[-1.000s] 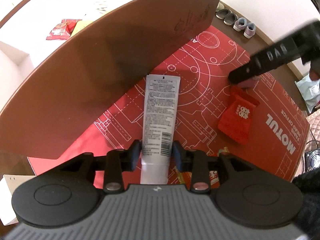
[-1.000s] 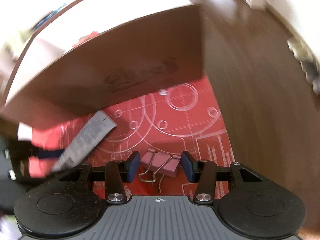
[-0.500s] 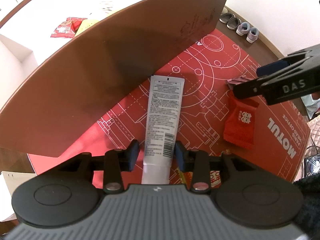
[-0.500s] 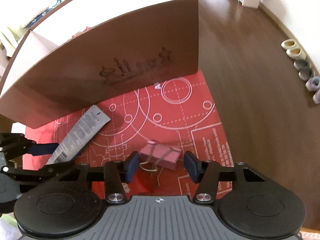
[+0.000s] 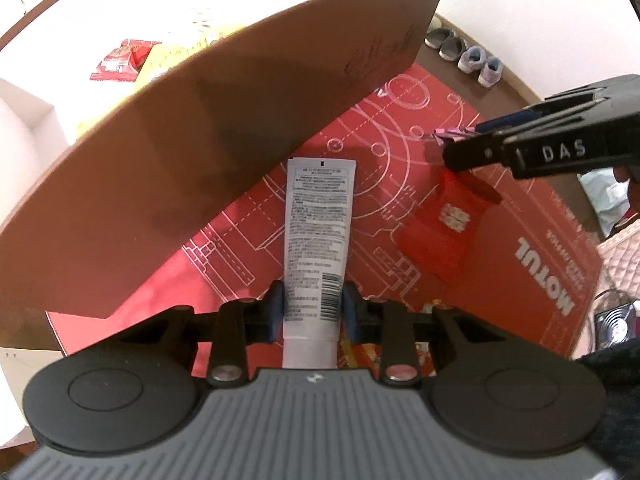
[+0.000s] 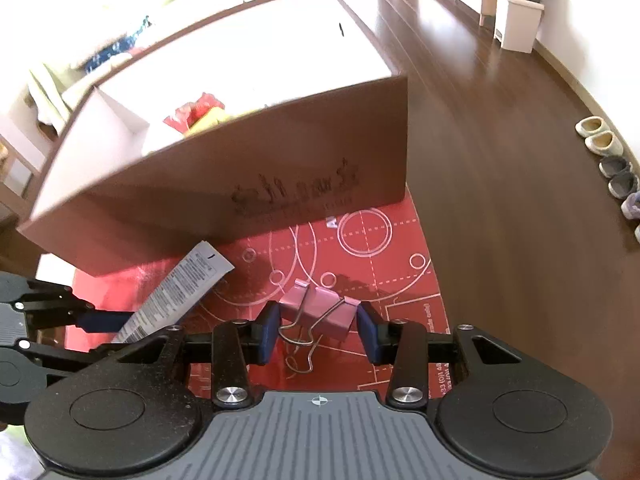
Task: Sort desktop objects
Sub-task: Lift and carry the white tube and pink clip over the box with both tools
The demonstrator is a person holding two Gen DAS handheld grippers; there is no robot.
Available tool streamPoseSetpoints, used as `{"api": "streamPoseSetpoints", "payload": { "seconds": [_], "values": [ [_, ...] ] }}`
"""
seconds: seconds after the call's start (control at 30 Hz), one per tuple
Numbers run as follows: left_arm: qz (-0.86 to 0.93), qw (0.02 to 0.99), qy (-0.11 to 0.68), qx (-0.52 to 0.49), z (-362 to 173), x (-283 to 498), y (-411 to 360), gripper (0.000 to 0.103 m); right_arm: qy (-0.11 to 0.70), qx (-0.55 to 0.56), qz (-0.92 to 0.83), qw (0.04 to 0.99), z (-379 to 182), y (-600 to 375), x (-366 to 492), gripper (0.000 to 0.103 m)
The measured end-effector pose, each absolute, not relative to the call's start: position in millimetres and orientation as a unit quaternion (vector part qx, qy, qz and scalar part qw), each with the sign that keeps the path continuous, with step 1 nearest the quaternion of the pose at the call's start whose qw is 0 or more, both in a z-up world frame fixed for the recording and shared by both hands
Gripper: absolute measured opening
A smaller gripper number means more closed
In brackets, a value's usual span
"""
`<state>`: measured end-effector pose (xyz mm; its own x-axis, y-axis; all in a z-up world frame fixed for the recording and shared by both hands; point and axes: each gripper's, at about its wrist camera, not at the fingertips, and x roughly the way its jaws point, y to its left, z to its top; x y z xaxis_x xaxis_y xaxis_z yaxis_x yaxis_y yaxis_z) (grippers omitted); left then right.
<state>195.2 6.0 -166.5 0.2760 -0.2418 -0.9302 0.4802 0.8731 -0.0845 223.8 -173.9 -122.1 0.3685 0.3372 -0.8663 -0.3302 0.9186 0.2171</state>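
Note:
My left gripper (image 5: 313, 312) is shut on a white tube (image 5: 318, 232) with printed text and holds it above the red mat (image 5: 532, 268), its crimped end toward the brown box (image 5: 200, 152). My right gripper (image 6: 318, 330) is shut on a pink binder clip (image 6: 320, 310) and holds it above the mat (image 6: 360, 248), in front of the box (image 6: 248, 184). The tube (image 6: 176, 292) and the left gripper also show at the left of the right wrist view. The clip (image 5: 454, 134) shows small in the left wrist view.
The box has white compartments; one holds red and yellow snack packets (image 6: 198, 116). A red pouch (image 5: 444, 228) lies on the mat under the right gripper's fingers (image 5: 532, 152). Shoes (image 6: 612, 168) line the wall on the dark wooden floor.
Both grippers have risen with their loads. The binder clip has left the mat and hangs between the right fingers. The box top has come into the right wrist view.

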Motion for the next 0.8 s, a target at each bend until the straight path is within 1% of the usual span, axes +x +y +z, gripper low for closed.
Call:
{"api": "streamPoseSetpoints", "payload": {
  "seconds": [0.5,0.67,0.8],
  "values": [
    [-0.218,0.817,0.531,0.060,-120,183,20,0.025,0.474,0.056,0.246,0.844,-82,-184,208,0.041],
    [-0.215,0.823,0.523,0.051,-110,178,24,0.025,0.445,0.019,0.255,0.858,-76,-179,200,0.041],
    [-0.212,0.825,0.520,0.055,-108,176,23,0.025,0.454,0.034,0.266,0.849,-82,-178,201,0.041]
  ]
}}
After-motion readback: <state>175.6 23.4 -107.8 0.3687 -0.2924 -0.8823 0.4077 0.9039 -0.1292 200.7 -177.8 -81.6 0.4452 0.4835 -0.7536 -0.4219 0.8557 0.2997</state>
